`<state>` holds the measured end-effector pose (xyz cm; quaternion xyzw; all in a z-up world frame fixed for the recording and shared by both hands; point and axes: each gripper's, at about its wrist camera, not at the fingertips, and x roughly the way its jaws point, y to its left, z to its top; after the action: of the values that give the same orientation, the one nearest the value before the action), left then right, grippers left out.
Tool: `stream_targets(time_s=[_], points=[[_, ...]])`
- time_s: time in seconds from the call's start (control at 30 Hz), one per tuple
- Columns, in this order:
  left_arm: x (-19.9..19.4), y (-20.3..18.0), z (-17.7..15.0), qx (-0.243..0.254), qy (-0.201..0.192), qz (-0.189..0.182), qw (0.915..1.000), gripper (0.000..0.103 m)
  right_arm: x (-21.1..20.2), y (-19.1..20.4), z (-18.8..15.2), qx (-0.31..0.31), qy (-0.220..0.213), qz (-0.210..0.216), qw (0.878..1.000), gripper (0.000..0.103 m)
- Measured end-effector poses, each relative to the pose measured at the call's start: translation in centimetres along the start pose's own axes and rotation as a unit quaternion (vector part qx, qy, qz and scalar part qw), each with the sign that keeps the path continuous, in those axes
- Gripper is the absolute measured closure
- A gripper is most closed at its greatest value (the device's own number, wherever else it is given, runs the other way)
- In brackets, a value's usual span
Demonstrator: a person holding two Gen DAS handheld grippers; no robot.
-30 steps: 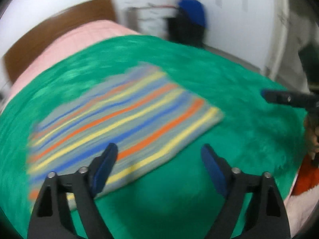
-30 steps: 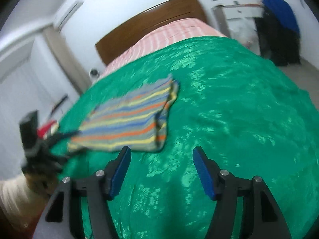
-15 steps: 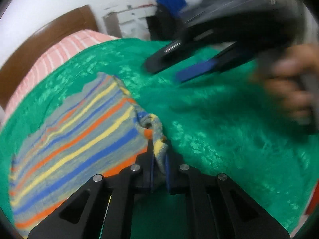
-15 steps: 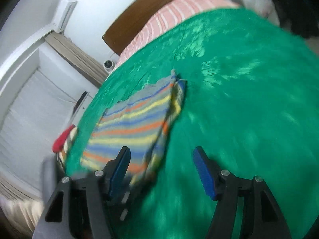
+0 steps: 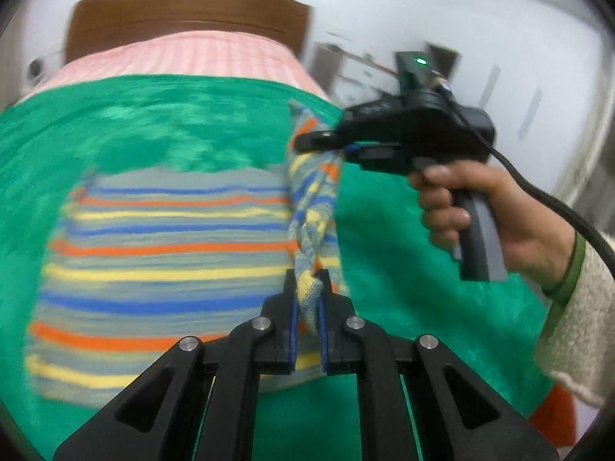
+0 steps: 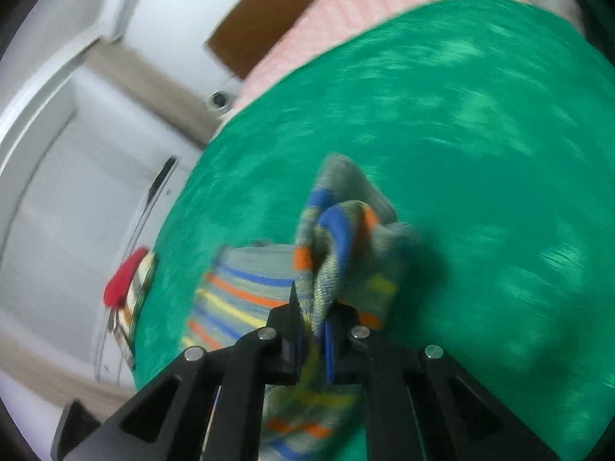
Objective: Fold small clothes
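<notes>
**Both grippers pinch one edge of the striped knit**

Left wrist view: a bed with a brown headboard [image 5: 184, 7] and pink sheet carries a plush green blanket [image 5: 153, 123]. On it lies the striped garment [image 5: 165, 253], a soft, limp knit in grey, blue, orange and yellow bands. The left gripper [image 5: 307, 299] is clenched on its near right corner; farther along that edge the right gripper [image 5: 326, 142] bites the far corner, so the edge hangs raised between them.

Right wrist view: white walls and blurred green plush surround bunched knit clamped in the right gripper [image 6: 313, 326]. Light and floppy, the cloth probably handles best by its corners.
</notes>
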<state>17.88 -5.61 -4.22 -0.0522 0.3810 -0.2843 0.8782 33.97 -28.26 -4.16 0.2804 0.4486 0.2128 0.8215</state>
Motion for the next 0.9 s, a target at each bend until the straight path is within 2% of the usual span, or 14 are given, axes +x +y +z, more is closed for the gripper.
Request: stream_targets(time_s=[0.13,0.27,0.4,0.43,0.47,0.5,0.53,0.57,0.6,0.67,0.7,0.77,0.8,0.9], points=[[-3.4,6.2,-0.8,-0.066,-0.01,0.036,0.9971,0.096,6.1,6.8,0.9,-0.054,0.035,0.013,0.998,0.094],[-4.6,11.0,-2.6,-0.122,-0.003,0.069,0.9902,0.096,13.8,12.3,0.1,-0.087,0.075,0.009,0.993,0.094],[-5.3,13.4,-4.1,-0.148,0.001,0.094,0.9845,0.096,18.6,15.2,-1.1,-0.104,0.097,0.0,0.99,0.094],[-5.0,13.9,-4.3,-0.149,0.01,0.104,0.9833,0.093,19.4,15.4,-1.5,-0.109,0.098,-0.003,0.989,0.094],[-5.1,14.3,-4.4,-0.149,0.021,0.114,0.982,0.083,20.3,15.9,-1.9,-0.12,0.098,-0.011,0.988,0.093],[-4.9,14.6,-4.4,-0.151,0.031,0.122,0.9805,0.072,20.9,16.3,-2.3,-0.128,0.098,-0.012,0.987,0.086],[-5.2,15.3,-4.6,-0.156,0.035,0.134,0.9779,0.046,21.2,16.3,-2.5,-0.124,0.096,-0.008,0.988,0.071],[-5.4,15.7,-4.5,-0.161,0.032,0.139,0.9765,0.03,21.1,16.1,-2.7,-0.106,0.095,0.009,0.99,0.064],[-6.1,15.9,-4.6,-0.166,0.02,0.138,0.9761,0.026,20.3,15.8,-2.6,-0.092,0.087,0.026,0.992,0.058],[-7.5,16.2,-4.8,-0.174,-0.001,0.127,0.9766,0.023,16.8,15.4,-2.6,-0.088,0.048,0.054,0.994,0.058],[-7.9,16.5,-4.6,-0.175,-0.005,0.121,0.9771,0.023,15.3,15.4,-2.6,-0.099,0.037,0.051,0.993,0.058],[-8.2,16.7,-4.3,-0.172,-0.018,0.105,0.9793,0.024,11.6,15.4,-3.6,-0.157,0.016,0.018,0.987,0.058],[-8.3,16.5,-4.1,-0.164,-0.024,0.099,0.9812,0.025,10.0,15.4,-4.4,-0.195,0.012,-0.004,0.981,0.058],[-7.9,15.4,-3.5,-0.137,-0.044,0.076,0.9866,0.028,7.4,15.1,-7.6,-0.279,0.035,-0.047,0.958,0.061]])
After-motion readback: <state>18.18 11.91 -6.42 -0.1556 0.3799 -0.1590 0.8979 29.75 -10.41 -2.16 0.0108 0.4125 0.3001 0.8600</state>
